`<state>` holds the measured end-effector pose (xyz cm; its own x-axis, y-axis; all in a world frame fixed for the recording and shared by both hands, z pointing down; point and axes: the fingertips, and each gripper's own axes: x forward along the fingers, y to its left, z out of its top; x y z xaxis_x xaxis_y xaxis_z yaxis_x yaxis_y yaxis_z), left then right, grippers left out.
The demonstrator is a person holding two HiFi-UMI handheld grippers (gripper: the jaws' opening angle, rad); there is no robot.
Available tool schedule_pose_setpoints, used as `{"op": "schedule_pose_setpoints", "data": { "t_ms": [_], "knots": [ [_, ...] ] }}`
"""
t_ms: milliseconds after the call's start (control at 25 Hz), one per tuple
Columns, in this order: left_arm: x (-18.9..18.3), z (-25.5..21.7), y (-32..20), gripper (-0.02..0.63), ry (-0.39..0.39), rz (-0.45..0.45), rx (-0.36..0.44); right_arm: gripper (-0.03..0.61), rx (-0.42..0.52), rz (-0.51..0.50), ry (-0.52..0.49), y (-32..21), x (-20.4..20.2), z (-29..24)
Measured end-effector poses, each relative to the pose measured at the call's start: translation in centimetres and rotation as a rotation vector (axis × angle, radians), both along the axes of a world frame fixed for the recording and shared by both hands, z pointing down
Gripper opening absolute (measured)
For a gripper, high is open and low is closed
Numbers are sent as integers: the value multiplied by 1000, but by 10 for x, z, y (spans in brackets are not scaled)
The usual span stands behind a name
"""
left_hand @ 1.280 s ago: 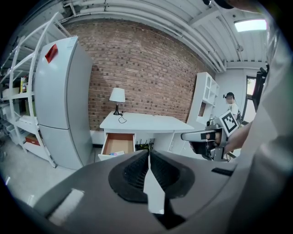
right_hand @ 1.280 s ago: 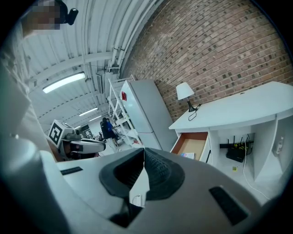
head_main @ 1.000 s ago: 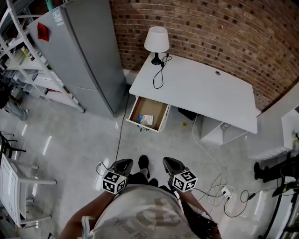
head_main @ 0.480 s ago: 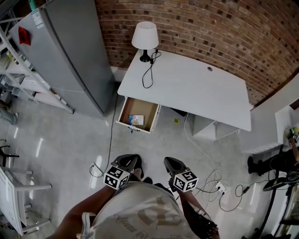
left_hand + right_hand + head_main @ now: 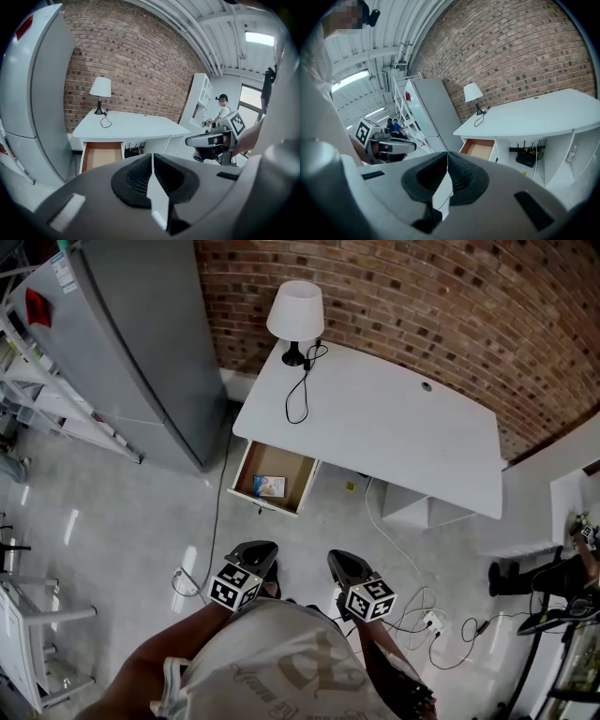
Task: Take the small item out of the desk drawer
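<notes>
The white desk stands against the brick wall with its left drawer pulled open. Inside the drawer lies a small flat packet, blue and white. Both grippers are held low in front of the person's body, well short of the desk. My left gripper is shut with nothing in it, and so is my right gripper. In the left gripper view the shut jaws point at the open drawer; the packet is hidden there. The right gripper view shows the drawer from the side.
A grey fridge stands left of the desk, with white shelving beyond it. A lamp and its cord sit on the desk's left end. Cables and a power strip lie on the floor at right. A person stands far off.
The person has walked toward the desk, so the drawer lies nearer both grippers. The grippers have gone forward together and stay shut.
</notes>
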<state>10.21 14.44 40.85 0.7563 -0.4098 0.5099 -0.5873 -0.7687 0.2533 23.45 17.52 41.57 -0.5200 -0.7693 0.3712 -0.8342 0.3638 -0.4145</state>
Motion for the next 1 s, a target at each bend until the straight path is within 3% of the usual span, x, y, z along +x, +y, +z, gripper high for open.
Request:
{"op": "schedule_pose_setpoints", "data": {
  "t_ms": [560,1000],
  "knots": [
    [18,-2,-80,17,32,87,-6,6,-26,103,15,-60,11,-3],
    [-1,-7,-142,17,58,62,16,6,-4,75,42,-126,-5,-11]
  ]
}}
